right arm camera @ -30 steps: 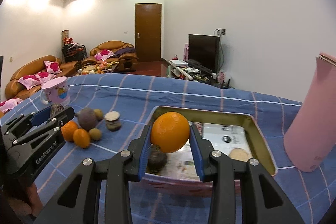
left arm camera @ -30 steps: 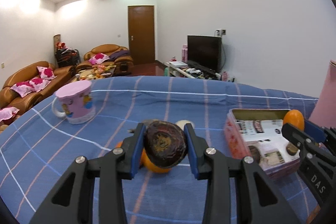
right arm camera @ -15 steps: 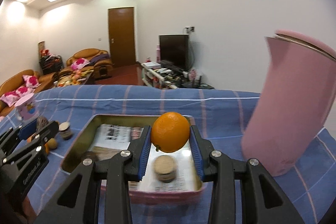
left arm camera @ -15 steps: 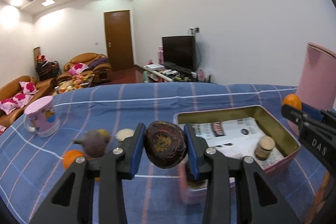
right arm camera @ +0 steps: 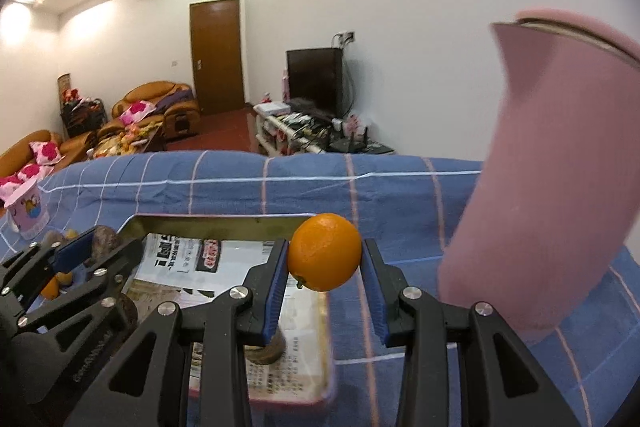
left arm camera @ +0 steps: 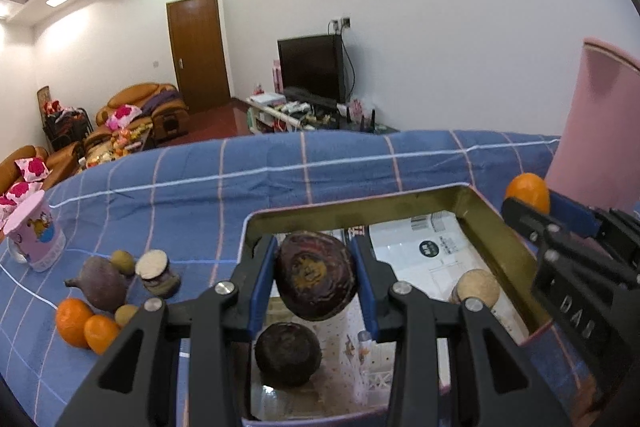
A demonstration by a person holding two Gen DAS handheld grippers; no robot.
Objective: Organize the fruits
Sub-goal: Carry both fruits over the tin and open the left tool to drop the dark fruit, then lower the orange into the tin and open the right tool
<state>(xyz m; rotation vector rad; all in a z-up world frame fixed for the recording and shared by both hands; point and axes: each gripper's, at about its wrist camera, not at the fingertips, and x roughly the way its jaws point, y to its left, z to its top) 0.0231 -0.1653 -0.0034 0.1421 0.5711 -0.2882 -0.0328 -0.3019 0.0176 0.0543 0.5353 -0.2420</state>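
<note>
Dark purple fruit (left arm camera: 316, 275) clamped between pads of left hand-held gripper (left arm camera: 316, 281), hanging above the near-left part of the tin tray (left arm camera: 500, 239). Orange (right arm camera: 325, 251) pinched in right hand-held gripper (right arm camera: 325, 267), held above the tray's right edge, roughly half over the rim and half over the blue checked cloth (right arm camera: 280, 187).

Inside tray: another dark round fruit (left arm camera: 288, 353) right below the held one, a beige-topped piece (left arm camera: 478, 287) near the right wall, printed paper lining the bottom.

Left of the tray on the surface: two oranges (left arm camera: 86, 323), purple pointed fruit (left arm camera: 102, 285), small yellowish fruits (left arm camera: 122, 263), cut-topped piece (left arm camera: 157, 273). Pink mug (left arm camera: 34, 233) far left. Tall pink container (right arm camera: 560, 187) close to the right of the orange.

Risks, judged:
- Orange let go here likely hits the rim or rolls off onto the cloth; needs shifting left first.
- Dark fruit dropped from this height lands on the fruit beneath, may bounce or bruise.
- Both hand-held grippers crowd the same tray, could knock each other.
- Right hand-held gripper swinging out could tip the pink container.
</note>
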